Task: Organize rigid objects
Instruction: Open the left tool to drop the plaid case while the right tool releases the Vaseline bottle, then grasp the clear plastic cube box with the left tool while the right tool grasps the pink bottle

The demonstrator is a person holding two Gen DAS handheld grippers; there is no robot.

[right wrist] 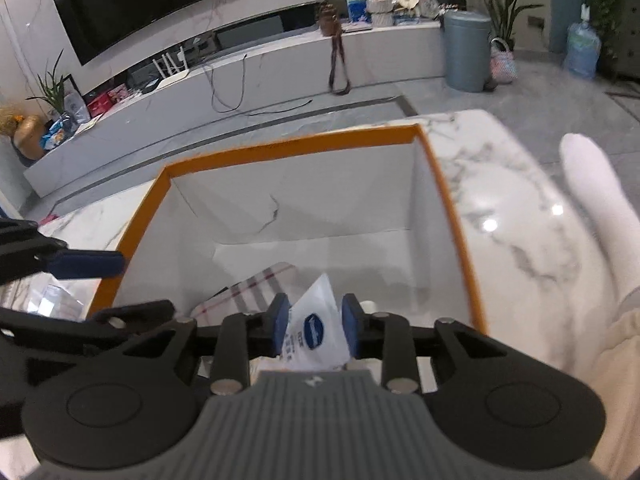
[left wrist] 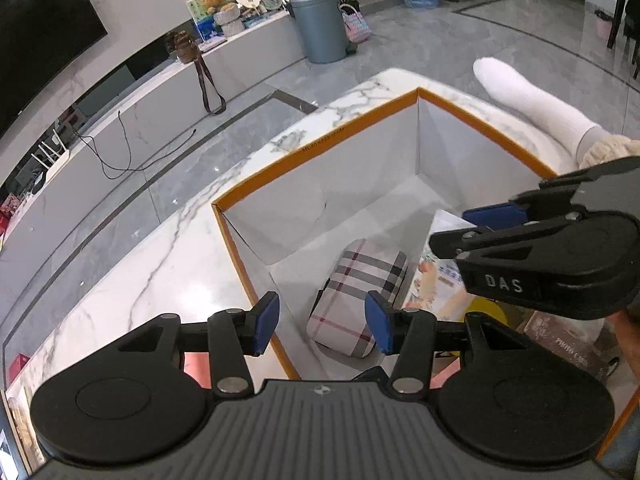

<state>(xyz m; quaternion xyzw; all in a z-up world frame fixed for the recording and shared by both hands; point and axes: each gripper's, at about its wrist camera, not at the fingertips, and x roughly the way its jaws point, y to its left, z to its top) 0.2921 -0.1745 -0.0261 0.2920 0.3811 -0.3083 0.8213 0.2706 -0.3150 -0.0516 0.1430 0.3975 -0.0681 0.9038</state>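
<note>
An open white box with an orange rim [left wrist: 320, 148] [right wrist: 288, 145] stands on the marble table. Inside it lies a plaid case [left wrist: 358, 300] [right wrist: 256, 284] and, beside it, a printed packet [left wrist: 438, 280]. My left gripper [left wrist: 322, 326] is open and empty, hovering over the box's near-left wall above the plaid case. My right gripper [right wrist: 314, 330] is shut on a white packet with a blue oval logo [right wrist: 314, 326], held over the box's inside. The right gripper also shows in the left wrist view [left wrist: 460, 228].
The marble table [left wrist: 160, 264] [right wrist: 512, 208] carries the box. A white-socked foot [left wrist: 532, 108] [right wrist: 596, 192] rests at the table's right. Yellow and brown items [left wrist: 560, 340] lie in the box's near right. A TV bench, grey bin [left wrist: 318, 26] and cables sit beyond.
</note>
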